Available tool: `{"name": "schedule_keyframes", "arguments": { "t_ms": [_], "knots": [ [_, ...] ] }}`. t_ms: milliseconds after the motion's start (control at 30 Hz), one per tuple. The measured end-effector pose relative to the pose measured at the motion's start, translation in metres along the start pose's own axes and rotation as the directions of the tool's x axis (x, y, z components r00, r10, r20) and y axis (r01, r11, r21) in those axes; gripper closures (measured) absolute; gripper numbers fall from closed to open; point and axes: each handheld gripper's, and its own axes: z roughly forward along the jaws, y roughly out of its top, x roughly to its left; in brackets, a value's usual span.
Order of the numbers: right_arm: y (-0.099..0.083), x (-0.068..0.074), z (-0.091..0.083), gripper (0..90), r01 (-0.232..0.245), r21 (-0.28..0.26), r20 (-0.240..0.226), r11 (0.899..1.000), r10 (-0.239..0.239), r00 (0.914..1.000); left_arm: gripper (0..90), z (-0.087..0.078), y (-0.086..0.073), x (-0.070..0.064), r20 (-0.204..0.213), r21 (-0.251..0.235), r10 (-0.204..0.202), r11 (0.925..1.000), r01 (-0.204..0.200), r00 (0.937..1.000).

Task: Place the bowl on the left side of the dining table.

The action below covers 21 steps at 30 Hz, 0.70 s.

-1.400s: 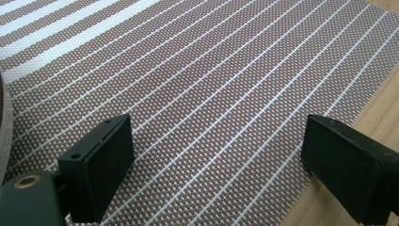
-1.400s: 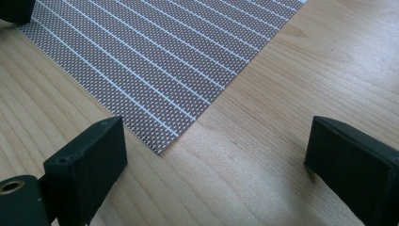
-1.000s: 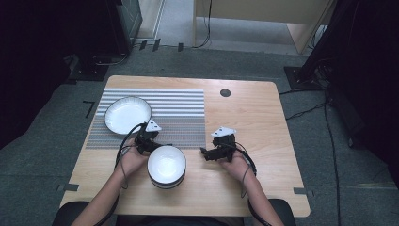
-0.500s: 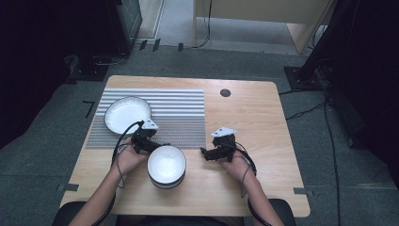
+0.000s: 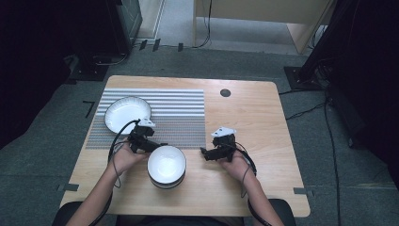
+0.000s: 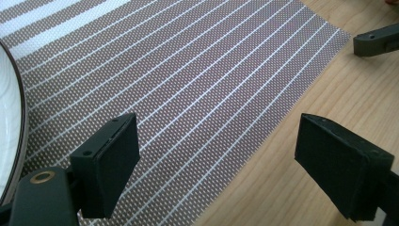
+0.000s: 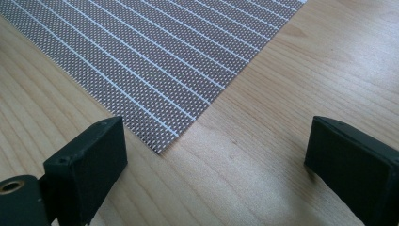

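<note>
— Meanwhile, what is seen to have changed?

— Little: the left gripper (image 5: 162,144) has been shifted slightly toward the stacked white bowls (image 5: 166,166) and is held just beside their rim — jaws spread wide, nothing between them. The right gripper (image 5: 203,153) is likewise held open over the bare wooden table (image 5: 263,122).

— Any writing?

— None can be read. A woven striped placemat (image 5: 179,117) is laid flat; a round white plate (image 5: 127,114) is set on its left part.
</note>
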Motion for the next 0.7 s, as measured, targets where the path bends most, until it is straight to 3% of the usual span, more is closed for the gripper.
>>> {"name": "schedule_keyframes", "arguments": {
  "t_ms": [133,167,267,433,700],
  "knots": [
    [0.0,0.0,0.0,5.3,0.0,0.0,0.001,1.0,0.0,1.0,15.0,-0.002,0.001,0.0,0.015,-0.008,-0.015,0.9999,0.015,0.9998],
    [0.0,0.0,0.0,5.3,0.0,0.0,0.0,1.0,0.0,1.0,15.1,-0.003,0.001,0.0,0.036,-0.007,-0.024,0.9997,0.024,0.9991],
    [0.0,0.0,0.0,5.3,0.0,0.0,0.0,1.0,0.0,1.0,17.0,-0.005,0.001,-0.001,0.051,-0.007,-0.018,0.9998,0.018,0.9986],
    [0.0,0.0,0.0,5.2,0.001,0.0,0.0,1.0,-0.001,1.0,22.4,-0.007,0.002,-0.002,0.065,-0.009,-0.021,0.9997,0.021,0.9977],
    [0.0,0.0,0.0,4.3,0.008,0.003,-0.005,1.0,-0.008,1.0,22.3,-0.011,0.004,-0.001,0.077,0.002,-0.027,0.9996,0.027,0.9967]
  ]
}}
